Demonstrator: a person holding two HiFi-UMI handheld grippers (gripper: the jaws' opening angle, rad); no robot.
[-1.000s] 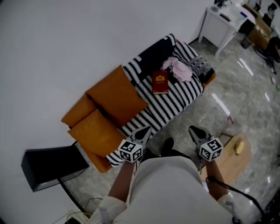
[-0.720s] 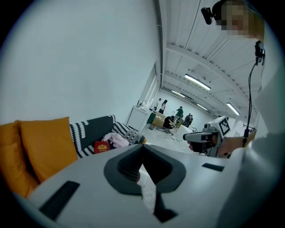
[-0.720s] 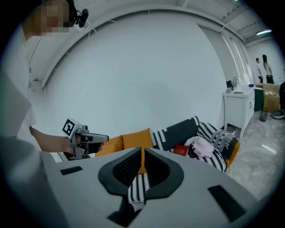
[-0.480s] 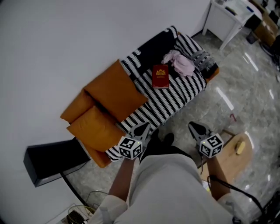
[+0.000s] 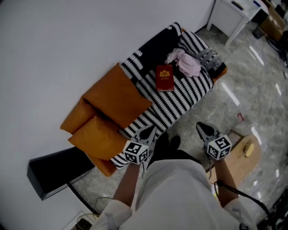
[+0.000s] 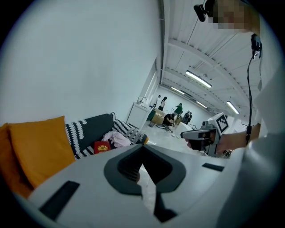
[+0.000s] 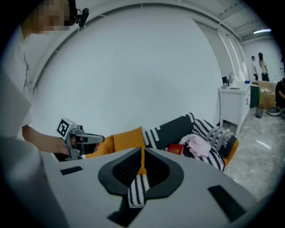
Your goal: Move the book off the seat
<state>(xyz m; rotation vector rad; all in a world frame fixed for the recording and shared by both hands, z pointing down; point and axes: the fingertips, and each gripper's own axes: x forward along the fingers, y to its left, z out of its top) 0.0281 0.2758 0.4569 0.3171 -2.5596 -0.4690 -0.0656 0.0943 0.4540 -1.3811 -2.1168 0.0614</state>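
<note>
A red book (image 5: 164,78) with a gold emblem lies flat on the sofa seat (image 5: 180,101), on its black-and-white striped cover. The book (image 6: 102,147) shows small and far in the left gripper view, and the book (image 7: 176,149) lies likewise beyond the jaws in the right gripper view. My left gripper (image 5: 149,132) is held near my body, in front of the sofa's edge, jaws shut and empty. Beside it my right gripper (image 5: 202,129) hovers over the floor, also shut with nothing in it. Both are well short of the book.
Two orange cushions (image 5: 112,101) lean at the sofa's left. A pink cloth (image 5: 184,63) and a grey patterned cushion (image 5: 208,58) lie right of the book. A white table (image 5: 234,13) stands beyond; a black box (image 5: 56,168) and a round wooden board (image 5: 240,159) sit on the marble floor.
The head view has shifted slightly; the sofa sits a little higher and nearer in frame. Both grippers keep their places near my body, still shut.
</note>
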